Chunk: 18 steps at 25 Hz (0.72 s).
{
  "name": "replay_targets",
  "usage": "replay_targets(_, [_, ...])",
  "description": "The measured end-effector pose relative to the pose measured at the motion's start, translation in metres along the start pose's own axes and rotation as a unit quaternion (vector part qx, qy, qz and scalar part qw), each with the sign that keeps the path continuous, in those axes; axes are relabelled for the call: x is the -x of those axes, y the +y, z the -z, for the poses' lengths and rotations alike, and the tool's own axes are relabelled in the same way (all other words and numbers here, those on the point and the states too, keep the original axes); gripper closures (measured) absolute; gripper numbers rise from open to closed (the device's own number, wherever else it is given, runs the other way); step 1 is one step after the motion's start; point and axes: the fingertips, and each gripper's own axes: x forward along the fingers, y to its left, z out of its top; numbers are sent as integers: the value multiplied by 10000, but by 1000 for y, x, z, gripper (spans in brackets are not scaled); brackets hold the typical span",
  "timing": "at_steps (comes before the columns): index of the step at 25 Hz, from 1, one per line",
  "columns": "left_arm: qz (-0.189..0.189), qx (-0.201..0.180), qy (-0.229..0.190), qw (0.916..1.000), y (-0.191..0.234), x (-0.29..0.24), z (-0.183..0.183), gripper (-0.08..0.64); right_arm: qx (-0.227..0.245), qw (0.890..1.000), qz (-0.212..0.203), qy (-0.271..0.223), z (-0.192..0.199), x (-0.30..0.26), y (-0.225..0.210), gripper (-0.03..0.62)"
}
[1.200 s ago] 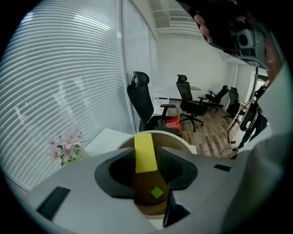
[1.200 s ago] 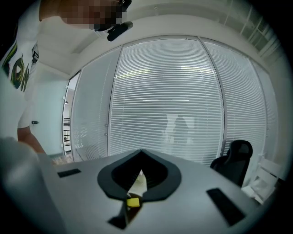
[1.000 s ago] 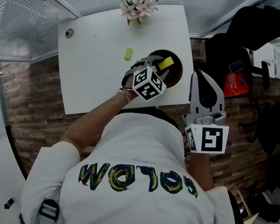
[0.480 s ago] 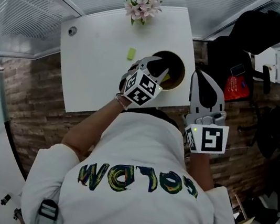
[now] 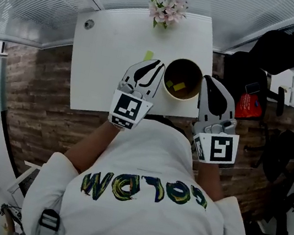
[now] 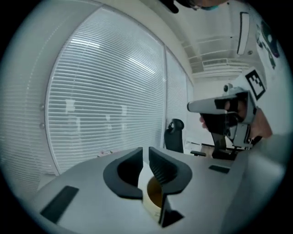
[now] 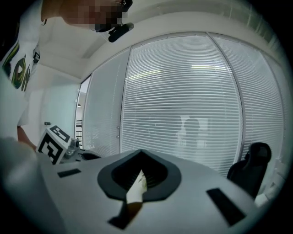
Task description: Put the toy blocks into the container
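- The left tongs [image 5: 154,65] hang above the white rectangular table [image 5: 103,65]. Their jaws have just been closing and now leave only a narrow slit, with nothing between them.
- The right tongs [image 5: 207,79] have their jaws pressed together and hold nothing.
- The round tan container [image 5: 185,62] stands between the two pairs of tips, just beside each. Small yellow toy blocks [image 5: 179,86] lie inside it.
- One yellow-green toy block [image 5: 148,56] lies on the table just past the left tongs' tips, partly hidden by them. It looks like the piece left to fetch.
- Risk: if the left tongs come down this narrow, they would likely shove the block rather than straddle it, and it could skid away across the smooth top.
- Risk: the container stands close to the table's near edge, so a knock from either pair of tongs could tip it off and spill the blocks.
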Motion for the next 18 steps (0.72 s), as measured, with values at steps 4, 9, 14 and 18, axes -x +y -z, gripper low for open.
replay_targets(4, [-429,224,-409,9980,20,35,-22,514,83,9994,-317,-67,-9,-11,20,586])
replay_targets(9, [-856,366,-634,9936,40,72,-37,517,201,9976,-652,-103,-18,-20,44,586])
replay_targets(14, [-1102,417,-648,9909,54,88,-31,517,187,9968,-777,-96,-18,-26,57,585])
replay_targets(18, [-1147,411,-605,9907,58,87,-24,518,213,9966,-784,-108,-20,-29,58,586])
